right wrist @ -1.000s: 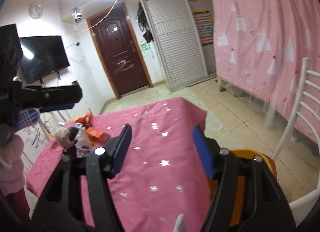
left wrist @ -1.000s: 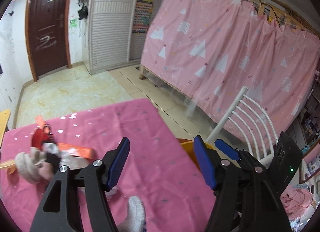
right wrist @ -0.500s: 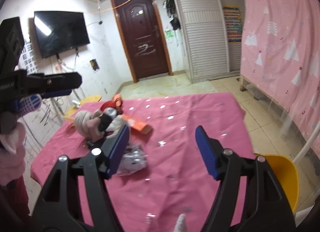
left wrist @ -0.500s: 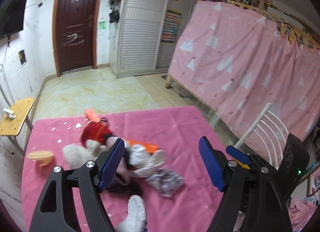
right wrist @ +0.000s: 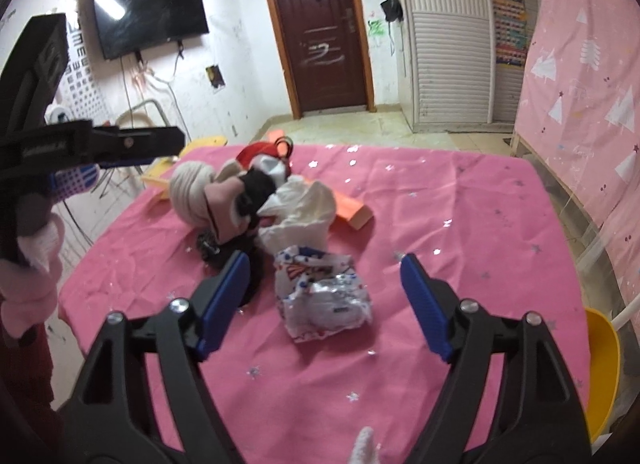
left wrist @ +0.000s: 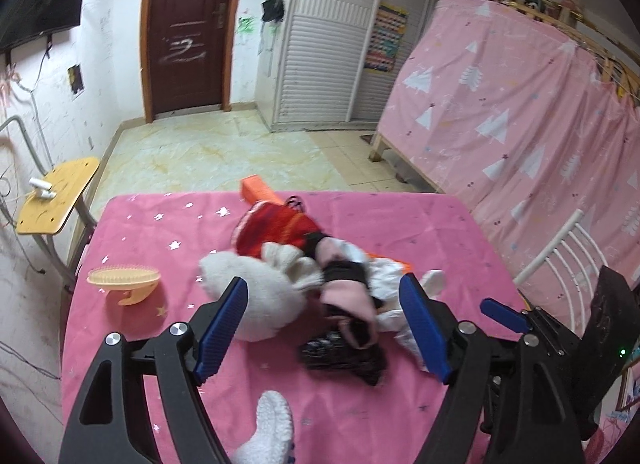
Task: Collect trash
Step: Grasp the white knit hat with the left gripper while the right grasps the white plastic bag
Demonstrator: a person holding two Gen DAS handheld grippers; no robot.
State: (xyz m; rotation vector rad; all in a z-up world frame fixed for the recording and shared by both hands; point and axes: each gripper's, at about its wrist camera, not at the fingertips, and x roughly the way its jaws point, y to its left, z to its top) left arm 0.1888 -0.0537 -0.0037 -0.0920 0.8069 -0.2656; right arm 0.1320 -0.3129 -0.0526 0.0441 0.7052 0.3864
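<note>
Right gripper (right wrist: 322,304) has just been opening, jaws apart and empty, lined up over the crumpled foil wrapper (right wrist: 324,296) lying near on the pink tablecloth (right wrist: 460,224). Left gripper (left wrist: 322,328), also spread and empty, hangs above the sock pile (left wrist: 280,284), probably scouting trash.

Very little text can be read. An eye chart (right wrist: 82,76) hangs on the wall left of the TV (right wrist: 148,8), showing rows of black E shapes that shrink downward. The dark door (right wrist: 320,32) bears a pale scrawl resembling a "2" or "Z". Small lettering on the left tongs' (right wrist: 100,146) black arm is too blurred to read, as are the colourful wall poster (left wrist: 386,38) and the crumpled wrapper's (right wrist: 324,296) print.
</note>
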